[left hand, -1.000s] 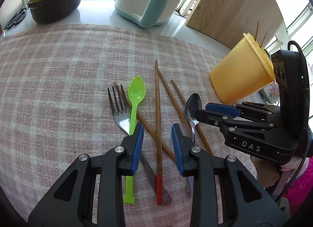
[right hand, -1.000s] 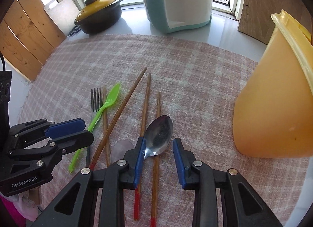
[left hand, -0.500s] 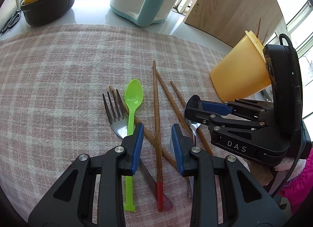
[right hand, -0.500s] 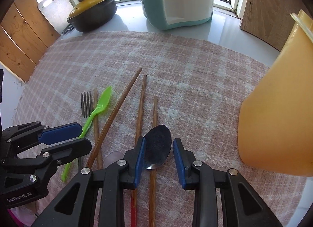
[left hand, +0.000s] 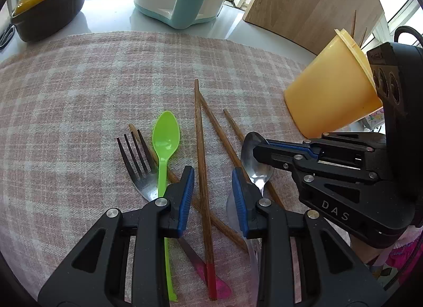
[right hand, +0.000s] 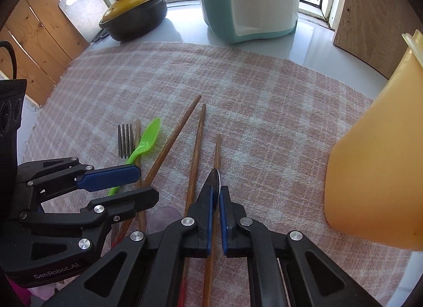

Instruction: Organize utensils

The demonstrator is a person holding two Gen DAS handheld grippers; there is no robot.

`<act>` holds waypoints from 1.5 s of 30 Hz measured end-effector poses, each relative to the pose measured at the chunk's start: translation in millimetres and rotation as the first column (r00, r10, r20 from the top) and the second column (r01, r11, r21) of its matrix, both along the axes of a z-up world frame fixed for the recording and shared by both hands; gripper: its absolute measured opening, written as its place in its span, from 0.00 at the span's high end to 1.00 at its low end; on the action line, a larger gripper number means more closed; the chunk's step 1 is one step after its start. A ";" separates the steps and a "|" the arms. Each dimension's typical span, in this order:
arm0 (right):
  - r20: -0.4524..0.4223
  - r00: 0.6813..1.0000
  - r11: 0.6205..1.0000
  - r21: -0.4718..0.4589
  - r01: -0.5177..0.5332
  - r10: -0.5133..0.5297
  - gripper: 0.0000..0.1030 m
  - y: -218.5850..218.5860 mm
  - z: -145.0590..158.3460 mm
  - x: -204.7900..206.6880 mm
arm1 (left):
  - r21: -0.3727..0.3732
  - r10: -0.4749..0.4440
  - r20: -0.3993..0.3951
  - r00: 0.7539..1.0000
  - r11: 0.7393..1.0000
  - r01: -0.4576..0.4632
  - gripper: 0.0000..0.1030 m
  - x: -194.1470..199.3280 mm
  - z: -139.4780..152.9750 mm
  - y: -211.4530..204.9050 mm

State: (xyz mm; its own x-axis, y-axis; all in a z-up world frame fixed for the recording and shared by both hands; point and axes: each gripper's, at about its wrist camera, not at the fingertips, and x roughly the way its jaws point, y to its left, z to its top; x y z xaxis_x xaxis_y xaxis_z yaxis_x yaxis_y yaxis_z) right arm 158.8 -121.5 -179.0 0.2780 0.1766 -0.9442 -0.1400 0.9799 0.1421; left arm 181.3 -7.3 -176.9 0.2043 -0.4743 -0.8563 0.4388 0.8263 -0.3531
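Checked cloth: right gripper (right hand: pixel 216 195) clamps metal spoon (right hand: pixel 215 184), handle toward six; yellow cup (right hand: pixel 375 174) at three; left gripper (left hand: pixel 212 182) open

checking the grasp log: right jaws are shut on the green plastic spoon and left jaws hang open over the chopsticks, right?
Not quite: the right gripper is shut on the metal spoon, as the right wrist view shows. The green spoon lies free on the cloth. The left gripper is open over the chopsticks.
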 end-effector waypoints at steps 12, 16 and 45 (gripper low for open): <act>-0.015 1.000 0.999 0.033 -0.006 0.007 1.00 -2.1 0.3 -2.3 | 0.054 0.029 -0.028 0.999 0.998 -0.027 0.95 23.5 -14.9 -15.2; -0.006 1.000 0.999 0.055 -0.004 0.004 1.00 -4.4 6.5 -5.4 | 0.017 0.056 -0.030 0.998 0.998 -0.056 0.96 22.8 -11.4 -8.3; 0.150 0.987 0.992 0.101 -0.071 0.055 1.00 -33.6 85.3 -42.5 | -0.100 0.130 0.088 0.988 0.988 -0.121 0.96 -38.5 74.0 10.8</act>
